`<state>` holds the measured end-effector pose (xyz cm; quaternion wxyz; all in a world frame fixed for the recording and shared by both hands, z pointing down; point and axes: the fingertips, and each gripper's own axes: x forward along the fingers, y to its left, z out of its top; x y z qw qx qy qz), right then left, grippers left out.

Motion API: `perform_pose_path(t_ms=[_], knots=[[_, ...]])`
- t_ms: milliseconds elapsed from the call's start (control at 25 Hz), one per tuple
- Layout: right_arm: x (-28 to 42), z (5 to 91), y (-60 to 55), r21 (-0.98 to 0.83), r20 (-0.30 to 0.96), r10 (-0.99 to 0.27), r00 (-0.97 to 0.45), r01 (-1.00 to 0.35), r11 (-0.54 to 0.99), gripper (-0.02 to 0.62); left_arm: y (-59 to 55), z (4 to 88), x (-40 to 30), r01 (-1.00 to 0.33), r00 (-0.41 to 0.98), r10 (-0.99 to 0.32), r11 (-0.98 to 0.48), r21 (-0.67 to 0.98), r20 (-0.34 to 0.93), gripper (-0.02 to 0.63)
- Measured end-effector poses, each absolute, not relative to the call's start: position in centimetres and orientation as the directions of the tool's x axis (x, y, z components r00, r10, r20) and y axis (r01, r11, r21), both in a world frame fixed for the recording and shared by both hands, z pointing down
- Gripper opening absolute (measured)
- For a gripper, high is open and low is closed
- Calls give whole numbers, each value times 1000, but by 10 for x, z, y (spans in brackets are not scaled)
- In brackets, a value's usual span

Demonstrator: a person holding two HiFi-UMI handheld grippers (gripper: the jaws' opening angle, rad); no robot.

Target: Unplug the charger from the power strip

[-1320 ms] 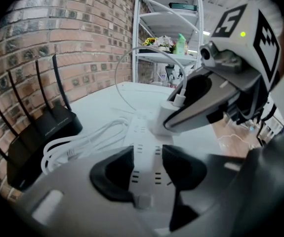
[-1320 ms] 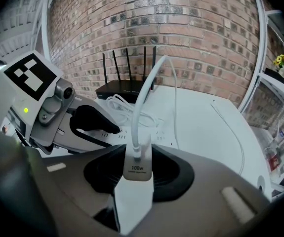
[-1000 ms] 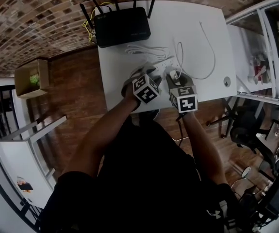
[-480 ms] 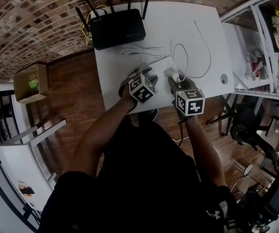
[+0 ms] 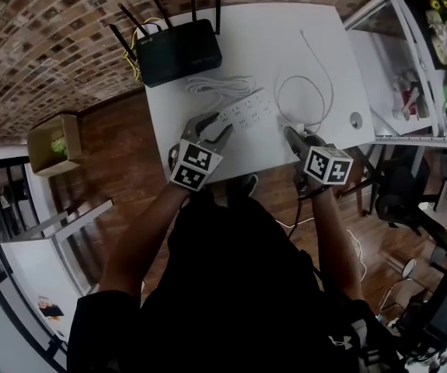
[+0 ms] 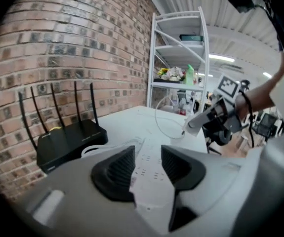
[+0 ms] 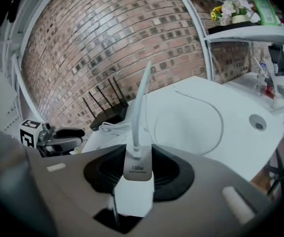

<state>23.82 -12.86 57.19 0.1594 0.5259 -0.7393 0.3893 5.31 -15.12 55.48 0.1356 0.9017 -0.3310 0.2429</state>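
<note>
Table [image 5: 263, 148] edge beside charger [image 7: 134, 186], seemingly off strip [image 5: 246, 109]

Out of sight
We cannot see the charger's [image 7: 132, 191] prongs between the right gripper's [image 7: 134, 167] jaws; the power strip's [image 6: 142, 171] near end hides beneath the left gripper [image 6: 147, 154], its sockets too blurred to count.

Your charger [image 7: 134, 181], a white block marked 100W, sat clamped between the jaws of your right gripper [image 7: 137, 173], apparently clear of the power strip [image 5: 246, 109]. The white strip lay flat and slantwise on the table [image 5: 285, 37], and the charger's white cable [image 5: 316, 92] looped beside it.
</note>
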Motion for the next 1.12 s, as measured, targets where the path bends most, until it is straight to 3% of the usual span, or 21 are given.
perform_pose_path(t_ms=[240,520,800,960,1120], knots=[[260,579,-116,-512,605,-667,-434,-854,91,141,-106,528,21,-753,628,-595,-627,200,501,155],[272,600,-121,-645,560,-659,-502,-763,33,141,-78,526,19,-759,604,-576,-627,175,551,150],[279,645,-131,-728,588,-562,-583,-684,-52,143,-70,516,36,-769,589,-580,-617,168,563,144],[283,650,-137,-698,614,-534,-582,-716,-21,146,-68,515,41,-788,566,-597,-595,159,569,135],[300,656,-140,-597,688,-523,-504,-802,-13,225,-65,516,39,-821,535,-617,-542,182,578,123]])
